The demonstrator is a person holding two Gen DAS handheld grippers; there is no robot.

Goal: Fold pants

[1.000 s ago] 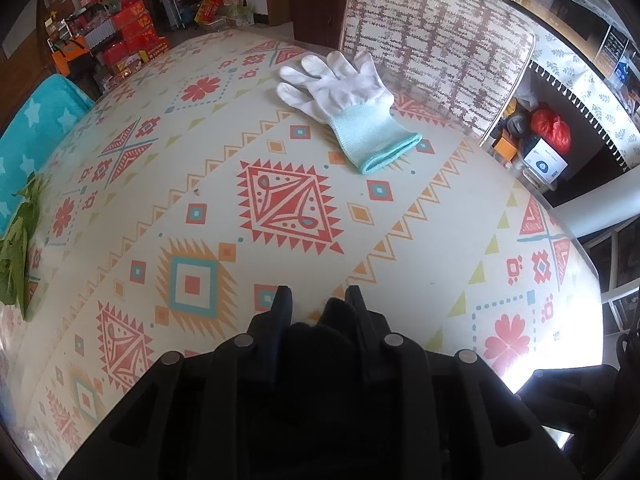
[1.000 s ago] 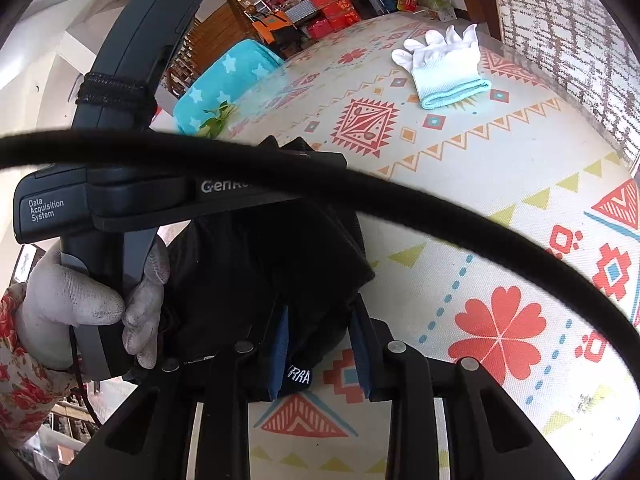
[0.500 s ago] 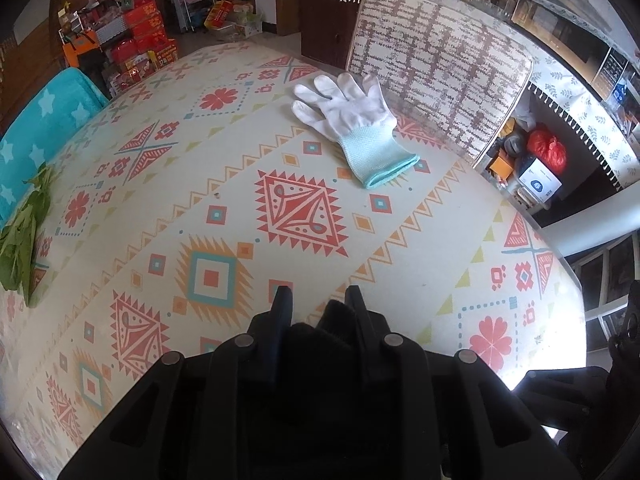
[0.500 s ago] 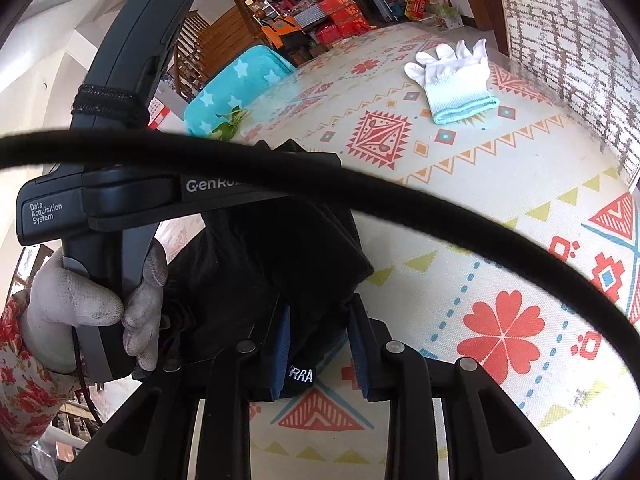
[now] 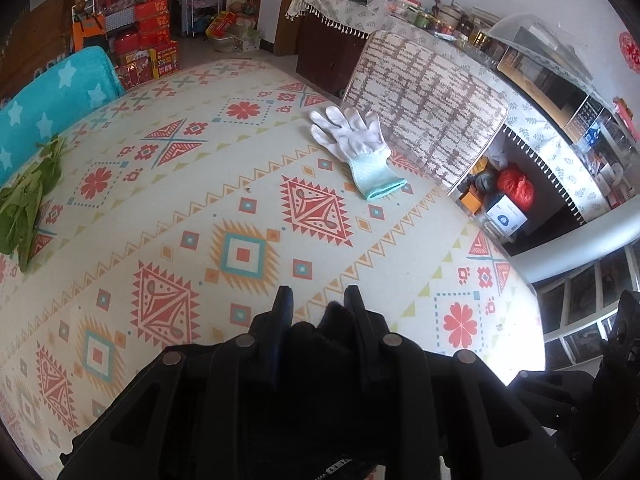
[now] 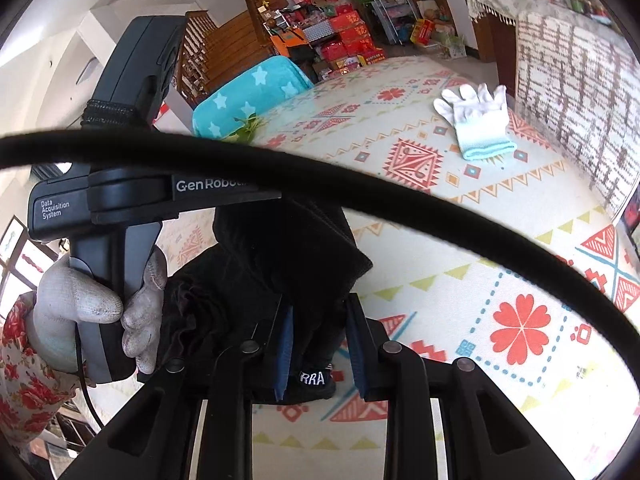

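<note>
The black pants (image 6: 280, 264) hang bunched in the air above the patterned table (image 6: 480, 240). My right gripper (image 6: 318, 312) is shut on a fold of them with a white "RRA" label below its fingers. My left gripper (image 5: 318, 308) is shut on another black bunch of the pants (image 5: 316, 332); its body (image 6: 120, 200) shows in the right wrist view, held by a gloved hand at the left. Most of the pants are hidden behind the grippers.
A white glove with a mint cuff (image 5: 356, 148) lies at the far side of the table. Green leaves (image 5: 24, 200) lie at the left edge by a teal star-print chair (image 5: 52, 96). A patterned chair back (image 5: 424, 100) stands behind the glove. A black cable (image 6: 360, 184) crosses the right wrist view.
Both grippers have lifted higher with the pants; the table and the glove look farther away and more of the room shows.
</note>
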